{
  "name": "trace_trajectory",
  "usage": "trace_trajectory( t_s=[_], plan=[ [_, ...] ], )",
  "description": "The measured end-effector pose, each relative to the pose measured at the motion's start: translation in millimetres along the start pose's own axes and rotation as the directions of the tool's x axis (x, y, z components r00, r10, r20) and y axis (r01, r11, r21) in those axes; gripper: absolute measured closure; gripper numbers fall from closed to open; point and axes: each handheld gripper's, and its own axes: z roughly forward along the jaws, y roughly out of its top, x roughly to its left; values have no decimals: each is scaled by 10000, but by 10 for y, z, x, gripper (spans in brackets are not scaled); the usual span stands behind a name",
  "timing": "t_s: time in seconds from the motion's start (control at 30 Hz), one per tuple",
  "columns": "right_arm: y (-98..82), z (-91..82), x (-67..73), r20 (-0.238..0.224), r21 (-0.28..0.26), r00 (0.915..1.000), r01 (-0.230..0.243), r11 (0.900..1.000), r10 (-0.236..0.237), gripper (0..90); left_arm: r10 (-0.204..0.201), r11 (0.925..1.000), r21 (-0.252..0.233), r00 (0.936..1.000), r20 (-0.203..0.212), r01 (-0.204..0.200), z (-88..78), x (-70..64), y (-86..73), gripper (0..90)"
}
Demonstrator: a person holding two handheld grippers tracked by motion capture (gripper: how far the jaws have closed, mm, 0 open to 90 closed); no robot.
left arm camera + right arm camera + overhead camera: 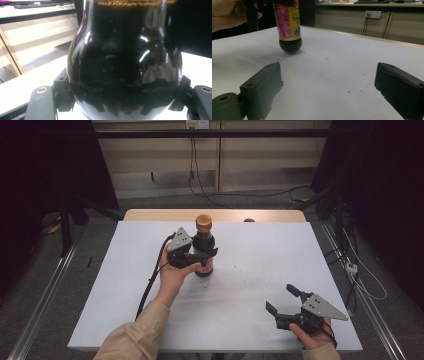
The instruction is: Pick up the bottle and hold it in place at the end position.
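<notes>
A dark sauce bottle [203,239] with a gold cap and a yellow-and-pink label stands upright left of the table's middle. My left gripper [205,257] is shut on its body, jaws on either side, held by a hand in a beige sleeve. In the left gripper view the glossy black bottle [125,57] sits between the jaws of the left gripper [122,100]. In the right gripper view the bottle [288,27] has its base at or just above the sheet; I cannot tell which. My right gripper [281,299] rests open near the front right with nothing between its fingers [262,87].
A white sheet [260,250] covers the table, with a wooden edge [150,214] along the far side and a small dark object [248,220] there. Small specks [348,91] dot the sheet. Cables [360,275] lie on the floor at right.
</notes>
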Motion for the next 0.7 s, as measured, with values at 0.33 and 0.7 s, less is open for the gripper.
trace_trajectory(
  t_s=[0.33,0.7],
  plan=[
    [-6,7,-5,14,35,10000,30,10000,-30,69,11,10000,-44,9999,117,-10,108,-32,-23,275],
    [-13,4,-11,20,46,10000,-18,10000,18,68,132,9997,-204,9992,380,-124,227,-108,12,274]
  ],
)
